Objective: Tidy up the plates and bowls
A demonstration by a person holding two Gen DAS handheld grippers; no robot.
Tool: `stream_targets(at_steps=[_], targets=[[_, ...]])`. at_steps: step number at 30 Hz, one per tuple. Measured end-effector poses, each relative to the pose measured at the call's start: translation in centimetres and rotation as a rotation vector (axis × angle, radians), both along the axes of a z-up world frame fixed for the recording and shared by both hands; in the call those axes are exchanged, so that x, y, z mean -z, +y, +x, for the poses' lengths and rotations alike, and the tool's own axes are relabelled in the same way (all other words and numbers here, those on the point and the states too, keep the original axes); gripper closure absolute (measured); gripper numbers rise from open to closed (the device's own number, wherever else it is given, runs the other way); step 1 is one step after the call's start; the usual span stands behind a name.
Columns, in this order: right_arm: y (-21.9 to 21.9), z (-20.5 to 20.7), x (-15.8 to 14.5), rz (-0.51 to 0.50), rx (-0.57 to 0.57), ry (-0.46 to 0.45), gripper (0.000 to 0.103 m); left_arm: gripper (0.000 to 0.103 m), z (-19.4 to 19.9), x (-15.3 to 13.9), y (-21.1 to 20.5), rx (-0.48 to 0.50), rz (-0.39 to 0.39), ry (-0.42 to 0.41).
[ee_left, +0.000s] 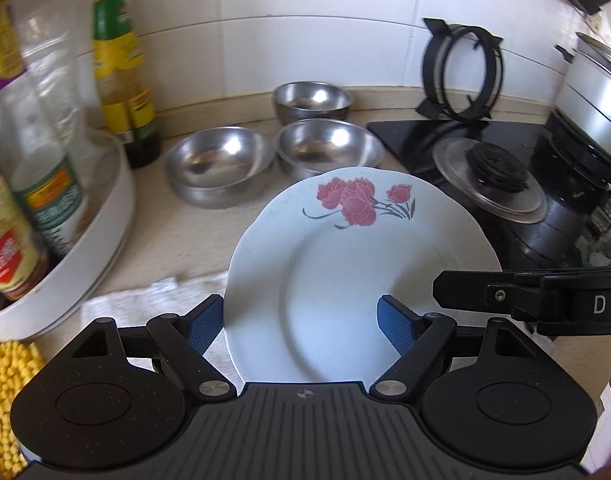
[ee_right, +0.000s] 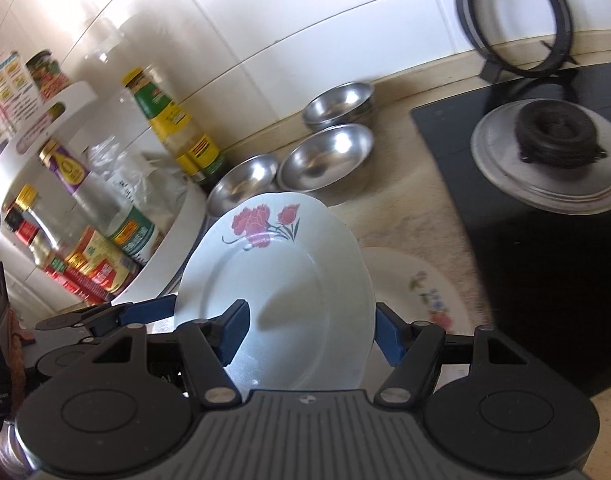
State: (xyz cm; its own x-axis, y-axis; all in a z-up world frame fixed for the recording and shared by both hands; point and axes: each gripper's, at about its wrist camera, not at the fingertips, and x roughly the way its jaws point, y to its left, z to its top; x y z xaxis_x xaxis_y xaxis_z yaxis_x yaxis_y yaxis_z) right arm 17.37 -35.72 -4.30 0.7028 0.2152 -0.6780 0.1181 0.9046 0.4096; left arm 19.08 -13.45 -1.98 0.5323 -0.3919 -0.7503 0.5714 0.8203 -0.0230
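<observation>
White, glazed and stiff, the flowered plate (ee_left: 345,264) rides above the bench (ee_left: 177,240), slick and breakable, its rim pinched by left tongs (ee_left: 301,322) and right tongs (ee_right: 311,332).

The round white ceramic plate (ee_left: 357,264) bore red carnations with grey-green stems near its rim. Behind it, three shiny silver steel bowls (ee_left: 219,166) sat on the mottled beige stone counter (ee_left: 177,240). A cream plate (ee_right: 425,292) showed small pink and blue flowers.
</observation>
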Motion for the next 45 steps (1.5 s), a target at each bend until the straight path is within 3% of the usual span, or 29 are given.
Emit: stream_targets(at_steps=[21, 40, 42, 45], targets=[[-3.6, -2.9, 1.0, 0.003, 0.126, 0.042, 0.031, 0.017, -1.5, 1.1, -5.1, 0.153, 0.025, 0.032], [-4.3, -2.5, 1.1, -0.023, 0.083, 0.045, 0.031, 0.018, -1.6, 2.5, -7.0, 0.163, 0.049, 0.073], [-3.9, -2.4, 0.8, -0.057, 0.064, 0.036, 0.031, 0.027, -2.0, 2.2, -7.3, 0.227, 0.000, 0.091], [-4.6, -3.0, -0.6, -0.156, 0.113, -0.037, 0.031, 0.016, -3.3, 1.7, -8.6, 0.266, 0.040, 0.025]])
